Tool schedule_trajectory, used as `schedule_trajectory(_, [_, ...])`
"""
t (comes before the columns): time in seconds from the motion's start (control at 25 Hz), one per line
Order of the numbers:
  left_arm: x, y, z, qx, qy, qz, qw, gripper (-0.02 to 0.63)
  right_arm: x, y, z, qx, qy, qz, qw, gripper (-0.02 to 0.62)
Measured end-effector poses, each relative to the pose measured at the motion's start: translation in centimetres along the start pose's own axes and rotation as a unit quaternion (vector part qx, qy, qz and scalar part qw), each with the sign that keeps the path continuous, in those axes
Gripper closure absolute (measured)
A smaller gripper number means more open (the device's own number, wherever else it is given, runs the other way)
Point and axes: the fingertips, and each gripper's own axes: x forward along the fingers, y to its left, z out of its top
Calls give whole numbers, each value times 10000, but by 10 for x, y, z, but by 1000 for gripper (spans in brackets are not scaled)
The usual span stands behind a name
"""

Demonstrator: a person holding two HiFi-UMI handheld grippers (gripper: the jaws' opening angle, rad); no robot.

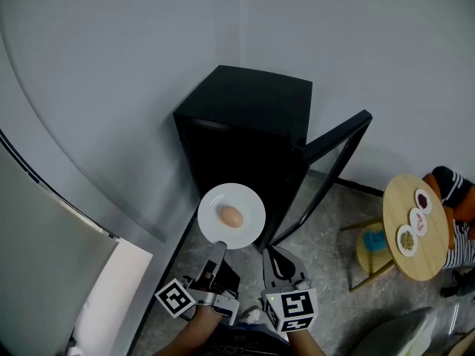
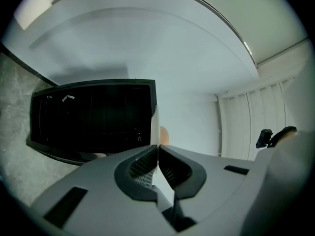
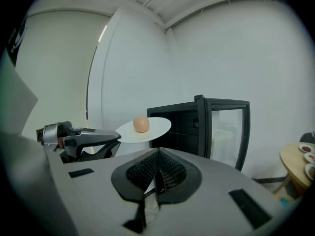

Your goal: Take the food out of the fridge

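Grey walls and a speckled floor frame the black fridge [image 1: 249, 136], which stands at twelve o'clock from me with its glass door [image 1: 326, 176] swung open toward two o'clock. My left gripper [image 1: 217, 246] is clamped tight on the six o'clock rim of the white plate [image 1: 251, 202], so the plate juts out from my fingers toward twelve, clear of the fridge and between me and it. The egg [image 1: 231, 216] lies loose at the plate's middle with its long axis running roughly nine to three, and nothing holds it in place except the plate sitting level. My right gripper [image 1: 273, 256] hangs just beside the left with its jaws pressed together on nothing; from it the plate lies at about eleven o'clock.

I judge the food is already out, and what remains is setting it down. The round wooden table [image 1: 404, 202] is well apart at about three o'clock, on my right gripper's side, so the left would have to carry across. With only one edge held, any roll of my left wrist could send the egg rolling off.
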Motion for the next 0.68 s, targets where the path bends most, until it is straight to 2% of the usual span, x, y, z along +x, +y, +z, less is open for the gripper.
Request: schedule_trajectory(0.68, [-1, -2, -6, -40, 29, 18, 10000, 588, -6, -2, 2, 0, -39, -13, 10000, 574])
